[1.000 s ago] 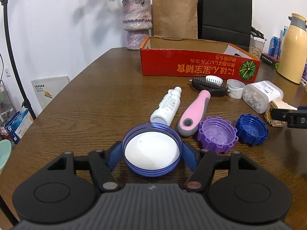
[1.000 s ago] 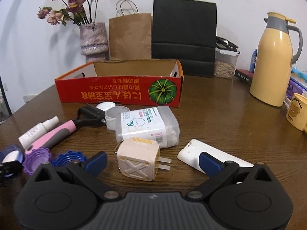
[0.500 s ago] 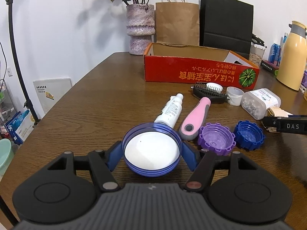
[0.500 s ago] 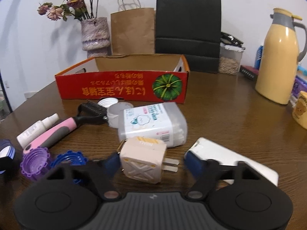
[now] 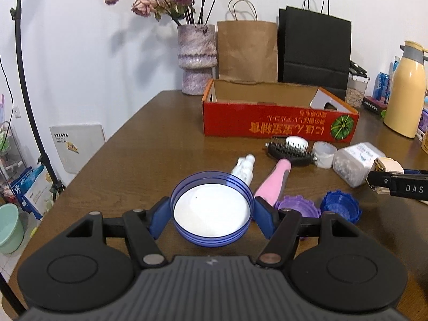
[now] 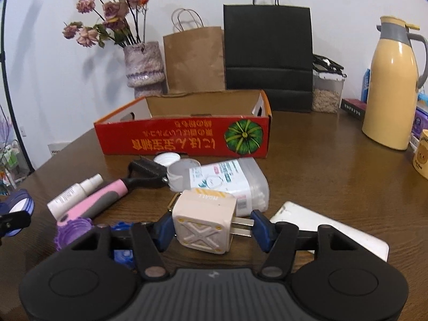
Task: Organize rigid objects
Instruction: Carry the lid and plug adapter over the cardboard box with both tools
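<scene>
My left gripper [image 5: 211, 215] is shut on a round blue lid [image 5: 211, 211] with a white inside, held just above the wooden table. My right gripper [image 6: 213, 227] is shut on a cream plug adapter [image 6: 203, 223]; one pad is on its body and the other on its prongs. On the table lie a white spray bottle [image 5: 243, 168], a pink-handled brush [image 5: 272, 184], a purple lid [image 5: 297, 207], a dark blue lid [image 5: 339, 208] and a cotton-swab box [image 6: 230, 179]. Behind them stands an open red cardboard box [image 6: 184, 139].
A flat white device [image 6: 329, 230] lies right of the right gripper. A yellow thermos [image 6: 390, 91] and a mug [image 6: 422, 157] stand at the right. A vase [image 5: 196, 58] and paper bags [image 5: 315, 50] line the wall. The table edge [image 5: 112, 147] falls away at the left.
The right gripper's jaws went from wide open to shut on the plug adapter, which now sits off the table. The left gripper rose slightly with the blue lid.
</scene>
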A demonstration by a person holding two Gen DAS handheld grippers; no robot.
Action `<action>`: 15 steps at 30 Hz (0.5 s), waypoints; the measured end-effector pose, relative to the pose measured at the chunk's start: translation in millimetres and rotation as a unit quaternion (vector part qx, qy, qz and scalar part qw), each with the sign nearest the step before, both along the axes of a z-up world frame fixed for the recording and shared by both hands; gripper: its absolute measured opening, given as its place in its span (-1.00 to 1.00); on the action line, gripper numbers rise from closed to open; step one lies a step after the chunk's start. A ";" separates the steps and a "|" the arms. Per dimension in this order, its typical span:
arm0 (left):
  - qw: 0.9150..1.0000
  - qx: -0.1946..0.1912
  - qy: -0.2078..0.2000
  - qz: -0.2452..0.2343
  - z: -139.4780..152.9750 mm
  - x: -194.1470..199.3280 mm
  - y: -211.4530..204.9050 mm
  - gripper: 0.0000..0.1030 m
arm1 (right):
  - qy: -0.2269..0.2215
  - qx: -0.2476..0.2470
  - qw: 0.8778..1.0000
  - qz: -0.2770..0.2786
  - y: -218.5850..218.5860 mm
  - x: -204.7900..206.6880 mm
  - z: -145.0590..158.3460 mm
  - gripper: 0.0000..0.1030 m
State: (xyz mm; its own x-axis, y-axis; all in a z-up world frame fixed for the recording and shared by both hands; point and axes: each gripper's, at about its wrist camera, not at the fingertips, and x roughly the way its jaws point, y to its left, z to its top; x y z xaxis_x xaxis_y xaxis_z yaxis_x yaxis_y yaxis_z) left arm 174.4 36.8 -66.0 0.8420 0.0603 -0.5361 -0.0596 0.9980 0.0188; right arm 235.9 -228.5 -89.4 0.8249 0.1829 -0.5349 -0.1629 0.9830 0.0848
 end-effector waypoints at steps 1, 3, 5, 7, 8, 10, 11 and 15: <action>1.000 0.000 -0.004 0.000 3.0 0.8 -0.4 0.31 | -0.003 0.000 1.000 0.001 0.0 -0.3 2.8 0.15; 1.000 0.001 -0.009 -0.001 8.6 3.4 -1.2 0.31 | -0.010 0.001 1.000 0.003 0.2 -0.6 8.7 0.15; 1.000 0.003 -0.015 -0.001 14.4 7.9 -3.1 0.31 | -0.017 0.002 1.000 0.005 0.2 0.3 14.9 0.15; 1.000 0.003 -0.020 -0.003 20.0 13.7 -4.5 0.31 | -0.023 0.003 1.000 0.006 1.0 1.7 20.8 0.15; 1.000 0.003 -0.023 -0.003 22.9 16.5 -5.4 0.31 | -0.026 0.004 1.000 0.007 1.2 2.7 23.6 0.15; 1.000 0.004 -0.029 -0.005 28.9 22.5 -7.7 0.31 | -0.033 0.004 0.999 0.008 1.9 5.2 29.6 0.15; 0.999 0.004 -0.032 -0.005 31.2 24.7 -8.9 0.31 | -0.037 0.004 0.999 0.009 2.5 6.8 32.6 0.15; 0.999 0.005 -0.044 -0.009 43.5 38.2 -14.5 0.31 | -0.049 0.005 0.999 0.015 5.1 15.4 43.7 0.15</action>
